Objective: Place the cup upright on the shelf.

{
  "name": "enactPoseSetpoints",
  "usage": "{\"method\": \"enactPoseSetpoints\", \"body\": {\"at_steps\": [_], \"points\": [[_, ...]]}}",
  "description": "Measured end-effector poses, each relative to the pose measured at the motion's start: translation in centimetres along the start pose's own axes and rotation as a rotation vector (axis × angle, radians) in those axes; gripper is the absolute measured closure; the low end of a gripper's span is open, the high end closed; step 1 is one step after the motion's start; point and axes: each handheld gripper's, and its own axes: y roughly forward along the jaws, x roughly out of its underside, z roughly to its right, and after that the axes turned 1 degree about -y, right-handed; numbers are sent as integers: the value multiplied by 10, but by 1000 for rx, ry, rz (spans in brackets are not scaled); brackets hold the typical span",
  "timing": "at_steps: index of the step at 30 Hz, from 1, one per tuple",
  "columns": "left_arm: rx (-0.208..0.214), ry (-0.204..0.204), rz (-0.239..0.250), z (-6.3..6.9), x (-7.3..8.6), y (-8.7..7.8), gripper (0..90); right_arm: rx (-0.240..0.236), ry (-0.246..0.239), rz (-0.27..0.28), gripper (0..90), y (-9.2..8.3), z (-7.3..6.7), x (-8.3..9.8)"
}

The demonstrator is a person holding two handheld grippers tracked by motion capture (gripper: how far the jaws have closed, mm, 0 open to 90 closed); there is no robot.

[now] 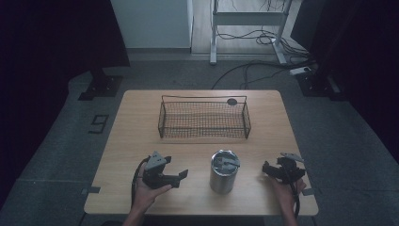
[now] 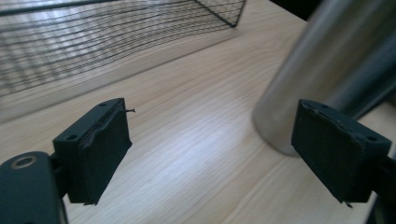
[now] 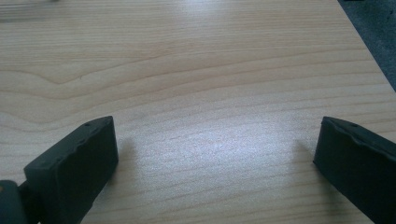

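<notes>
Gaping fingers of left gripper (image 2: 210, 154) beside steel tumbler (image 2: 322, 70), untouching; right gripper (image 3: 215, 168) fingers spread, empty.

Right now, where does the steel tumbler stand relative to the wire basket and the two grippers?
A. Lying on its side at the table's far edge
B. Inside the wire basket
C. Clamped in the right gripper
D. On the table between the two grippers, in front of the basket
D: in the high view the steel tumbler stands upright on the table between the left gripper and the right gripper, on the person's side of the wire basket.
</notes>
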Motion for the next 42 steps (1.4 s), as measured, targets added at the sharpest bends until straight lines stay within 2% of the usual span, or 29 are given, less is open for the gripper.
{"method": "enactPoseSetpoints", "body": {"at_steps": [5, 7, 10, 16, 32, 36, 42], "points": [[20, 11, -1, 12, -6, 5, 104, 1, 3, 0, 0, 0, 0, 0], [36, 19, -11, 20, -8, 12, 90, 3, 3, 0, 0, 0, 0, 0], [35, 28, -30, 26, -11, 18, 86, 4, 5, 0, 0, 0, 0, 0], [56, 46, -48, 35, -16, 24, 73, 5, 8, -1, 0, 0, 0, 0], [110, 69, -72, 56, -16, 43, 52, 12, 16, -1, 0, 0, 1, 0], [169, 76, -69, 60, -15, 43, 19, 12, 16, -1, 0, 0, 1, 0], [160, 81, -78, 67, -16, 50, 17, 13, 17, -1, 0, 0, 1, 0]]}}
